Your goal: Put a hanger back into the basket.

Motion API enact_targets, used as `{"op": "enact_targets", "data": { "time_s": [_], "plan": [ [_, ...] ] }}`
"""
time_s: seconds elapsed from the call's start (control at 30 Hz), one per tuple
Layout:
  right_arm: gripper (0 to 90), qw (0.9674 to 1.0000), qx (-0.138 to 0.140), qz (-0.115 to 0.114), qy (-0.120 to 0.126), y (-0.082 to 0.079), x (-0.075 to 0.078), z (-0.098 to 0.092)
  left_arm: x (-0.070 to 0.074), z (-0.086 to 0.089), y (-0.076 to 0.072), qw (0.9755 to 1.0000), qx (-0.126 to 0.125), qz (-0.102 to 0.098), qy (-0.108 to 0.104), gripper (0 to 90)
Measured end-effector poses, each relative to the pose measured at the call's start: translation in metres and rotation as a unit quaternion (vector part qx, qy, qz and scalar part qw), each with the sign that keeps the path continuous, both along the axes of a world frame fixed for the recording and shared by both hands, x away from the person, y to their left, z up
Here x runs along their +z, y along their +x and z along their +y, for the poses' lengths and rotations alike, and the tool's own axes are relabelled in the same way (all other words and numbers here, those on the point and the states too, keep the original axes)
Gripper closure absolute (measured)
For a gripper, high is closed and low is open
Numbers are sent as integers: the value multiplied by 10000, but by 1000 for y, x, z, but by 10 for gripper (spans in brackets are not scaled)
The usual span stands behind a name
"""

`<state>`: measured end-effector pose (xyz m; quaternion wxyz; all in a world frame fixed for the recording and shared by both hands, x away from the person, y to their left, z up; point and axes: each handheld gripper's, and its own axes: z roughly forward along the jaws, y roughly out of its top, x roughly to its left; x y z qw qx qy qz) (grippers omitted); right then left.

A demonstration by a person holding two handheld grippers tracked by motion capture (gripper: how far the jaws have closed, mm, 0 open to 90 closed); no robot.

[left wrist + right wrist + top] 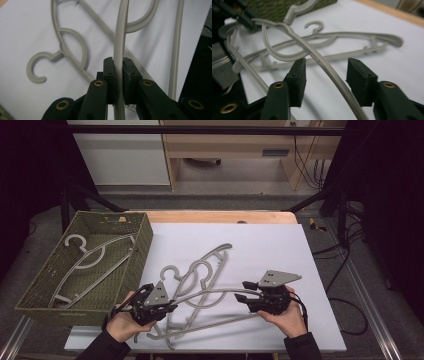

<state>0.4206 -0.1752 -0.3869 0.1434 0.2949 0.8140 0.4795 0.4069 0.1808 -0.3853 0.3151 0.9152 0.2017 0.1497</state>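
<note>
My left gripper (119, 82) clamps the grey hanger (210, 292) over the table; my right gripper's (325, 82) jaws stand apart around its arm. 1 hanger lies in the basket (145, 242), 2 remain outside.

The held hanger (119, 37) looks like smooth moulded plastic, pale grey with a soft satin sheen along its rounded bar. The other hangers (197, 270) lying on the bench are of the same grey plastic. The left tool (119, 82) has matt black, hard-looking plastic parts with brass-coloured metal rivets; its pads (110, 75) look dull and slightly rubbery. The right tool (325, 82) has pads (298, 80) with a fine, grainy matt face. The basket (142, 247) is woven olive-green fibre, coarse and rough. The bench (280, 250) carries a smooth, matt white sheet, with a light wooden edge (220, 216) behind it.
</note>
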Motion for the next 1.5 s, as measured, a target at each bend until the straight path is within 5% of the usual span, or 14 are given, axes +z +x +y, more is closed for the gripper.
{"op": "enact_targets", "data": {
  "time_s": [0.13,0.33,0.67,1.0,1.3,1.5],
  "plan": [
    [342,9987,-404,-170,269,0,3,-13,5,7,2,9997,224,-43,-58,827],
    [227,9935,-915,-260,625,-5,4,-37,16,19,1,9965,656,-272,-432,828],
    [122,9856,-1560,-255,598,-9,-5,-63,44,42,-2,9897,1003,-657,-784,828],
    [70,9817,-1820,-198,530,-7,-11,-75,73,60,-1,9813,1207,-957,-1156,828],
    [60,9805,-1897,-147,499,-6,-14,-74,114,89,7,9729,1452,-1226,-1318,828],
    [57,9797,-1924,-137,552,-6,-14,-75,128,109,15,9688,1653,-1344,-1267,828]
  ]
}}
